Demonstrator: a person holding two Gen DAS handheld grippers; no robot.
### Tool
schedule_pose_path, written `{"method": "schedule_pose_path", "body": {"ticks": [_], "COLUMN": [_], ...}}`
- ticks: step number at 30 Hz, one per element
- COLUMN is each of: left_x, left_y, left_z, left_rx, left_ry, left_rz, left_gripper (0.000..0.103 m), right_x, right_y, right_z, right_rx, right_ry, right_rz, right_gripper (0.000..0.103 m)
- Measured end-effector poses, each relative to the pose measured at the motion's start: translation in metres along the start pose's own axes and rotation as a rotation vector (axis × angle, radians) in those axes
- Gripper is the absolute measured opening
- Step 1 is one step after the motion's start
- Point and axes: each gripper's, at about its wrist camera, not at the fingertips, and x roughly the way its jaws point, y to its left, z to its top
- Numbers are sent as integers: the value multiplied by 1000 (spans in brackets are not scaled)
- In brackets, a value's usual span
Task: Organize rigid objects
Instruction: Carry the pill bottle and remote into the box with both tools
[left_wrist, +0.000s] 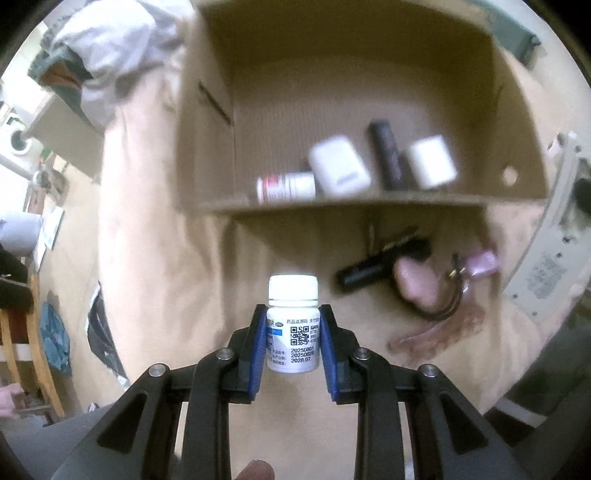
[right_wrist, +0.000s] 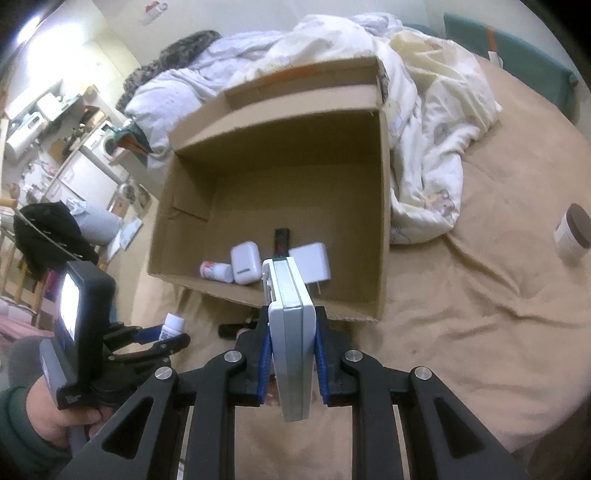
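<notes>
Your left gripper (left_wrist: 293, 332) is clamping a small white pill bottle (left_wrist: 293, 325) by its labelled body, blue pads pressing both sides, cap upright and clear above the fingertips. You are holding it above the tan bedspread (left_wrist: 155, 258), just short of the near wall of the cardboard box (left_wrist: 207, 110).

Your right gripper (right_wrist: 293, 343) is gripping a flat white-grey device (right_wrist: 291, 332) edge-on, both pads squeezing its broad faces; its far end is reaching over the box's near wall (right_wrist: 351, 310), towards the near right corner.

Inside the box, along the near wall, are lying a red-and-white bottle (right_wrist: 216, 272) on its side, a white earbud case (right_wrist: 245, 263) touching it, a dark stick-like item (right_wrist: 281, 242) and a white charger block (right_wrist: 312, 263).

On the bedspread outside the near wall, a black cylindrical object (left_wrist: 365, 273), a pink item (left_wrist: 415, 282) and some cable (left_wrist: 450, 302) are sitting close together; blur is hiding detail.

A brown-lidded jar (right_wrist: 572, 230) is standing well apart towards the bed's right edge. A rumpled duvet (right_wrist: 424, 110) is lying behind and beside the box's right wall.
</notes>
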Motion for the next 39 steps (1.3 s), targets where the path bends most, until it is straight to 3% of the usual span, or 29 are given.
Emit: {"method": "schedule_pose_path", "body": {"ticks": [11, 20, 28, 39], "left_x": [-52, -55, -28, 17], "left_y": [-5, 8, 7, 15], "left_z": [39, 87, 114, 121], "left_rx": [17, 22, 8, -22], "left_ry": [-142, -185, -224, -192], "left_rz": [-21, -11, 1, -1], "left_gripper": [24, 24, 24, 24], "right_x": [-17, -3, 26, 79], "right_y": [-5, -12, -10, -12], "right_z": [29, 69, 95, 97], "right_rx": [8, -3, -9, 26], "right_ry": [-128, -158, -164, -85], "right_rz": [29, 12, 4, -16], "right_gripper": [22, 22, 22, 22]}}
